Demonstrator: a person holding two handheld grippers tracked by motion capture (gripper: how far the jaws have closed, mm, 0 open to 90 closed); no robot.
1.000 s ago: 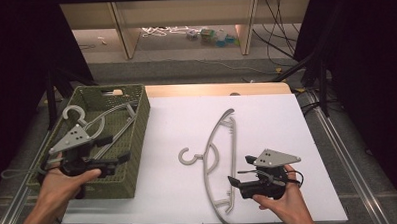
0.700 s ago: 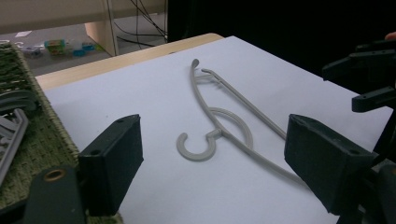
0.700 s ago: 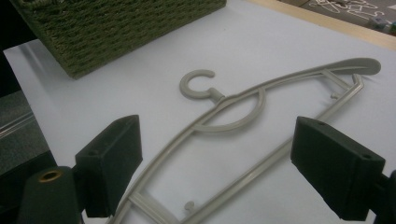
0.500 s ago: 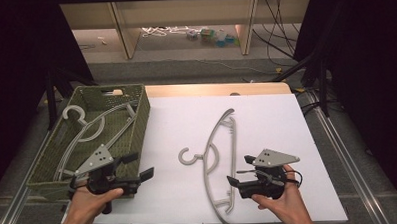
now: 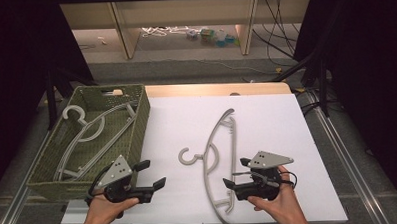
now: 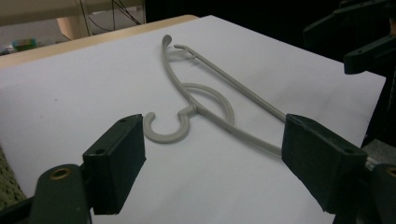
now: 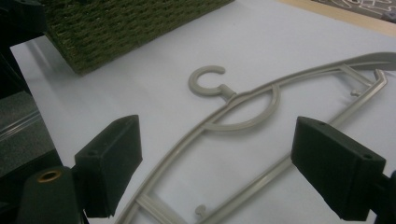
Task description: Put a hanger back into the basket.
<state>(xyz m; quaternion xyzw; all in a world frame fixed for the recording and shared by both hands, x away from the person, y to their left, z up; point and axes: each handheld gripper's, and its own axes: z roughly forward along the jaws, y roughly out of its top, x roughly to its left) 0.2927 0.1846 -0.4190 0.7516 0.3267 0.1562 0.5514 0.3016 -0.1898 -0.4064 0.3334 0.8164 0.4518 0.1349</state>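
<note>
A grey plastic hanger (image 5: pixel 205 159) lies flat on the white board (image 5: pixel 267 124), hook toward the left. My left gripper (image 5: pixel 152 174) is open at the board's near left corner and points at the hook from a short way off. In the left gripper view the hanger (image 6: pixel 191 108) lies beyond the open jaws (image 6: pixel 212 168). My right gripper (image 5: pixel 236 173) is open just right of the hanger's near end, jaws toward its bar. The right gripper view has the hanger (image 7: pixel 233 95) running between and past the spread jaws (image 7: pixel 219 172), untouched.
A green woven basket (image 5: pixel 142 124) stands left of the board and holds a second grey hanger (image 5: pixel 87 133). The basket's corner (image 7: pixel 116 28) shows in the right gripper view. Dark metal frame rails run along both table sides, with shelving and cables beyond the far edge.
My left gripper has come out from over the basket and moved right and nearer, onto the board's near left corner. The right gripper and both hangers have stayed put.
</note>
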